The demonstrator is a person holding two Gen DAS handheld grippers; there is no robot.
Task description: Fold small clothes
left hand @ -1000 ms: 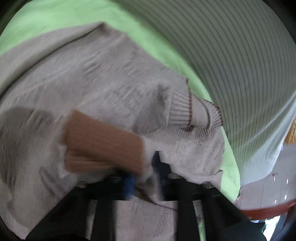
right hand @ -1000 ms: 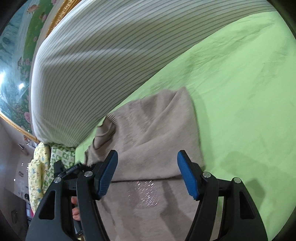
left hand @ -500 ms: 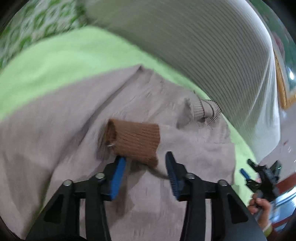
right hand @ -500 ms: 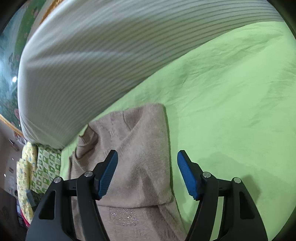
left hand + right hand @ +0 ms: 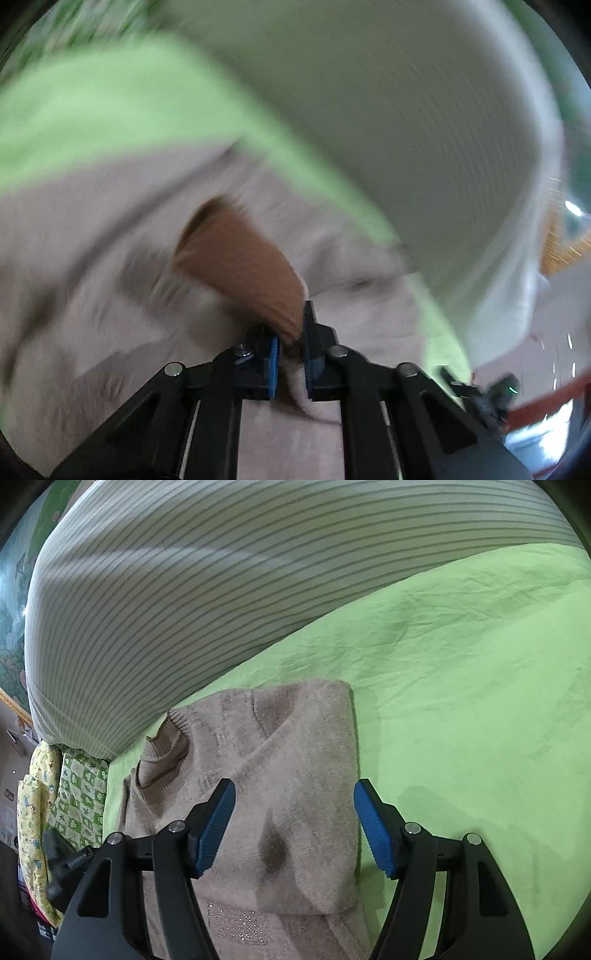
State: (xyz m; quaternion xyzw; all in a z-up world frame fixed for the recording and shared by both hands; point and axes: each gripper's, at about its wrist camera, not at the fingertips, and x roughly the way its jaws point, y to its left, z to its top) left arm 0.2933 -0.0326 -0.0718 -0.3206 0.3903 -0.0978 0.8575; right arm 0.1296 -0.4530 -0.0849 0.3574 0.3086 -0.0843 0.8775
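A small beige knit sweater [image 5: 280, 760] lies on the green sheet [image 5: 461, 701], its right sleeve folded across the body. It also fills the blurred left wrist view [image 5: 92, 295]. Its brown ribbed cuff [image 5: 240, 266] sticks up from the fabric. My left gripper [image 5: 290, 343] is shut on the sleeve at the base of that cuff. My right gripper [image 5: 293, 823] is open and empty, hovering over the sweater's folded right side. The ribbed collar [image 5: 162, 753] lies at the far left.
A large striped grey-white pillow [image 5: 221, 572] runs along the back of the bed, and shows in the left wrist view [image 5: 406, 129]. A patterned yellow-green quilt [image 5: 62, 797] lies at the left edge. Open green sheet stretches to the right.
My left gripper was shut on the sleeve, opened half a second ago, and has now shut on the sleeve by the brown cuff. My right gripper stayed open and drew back over the sweater.
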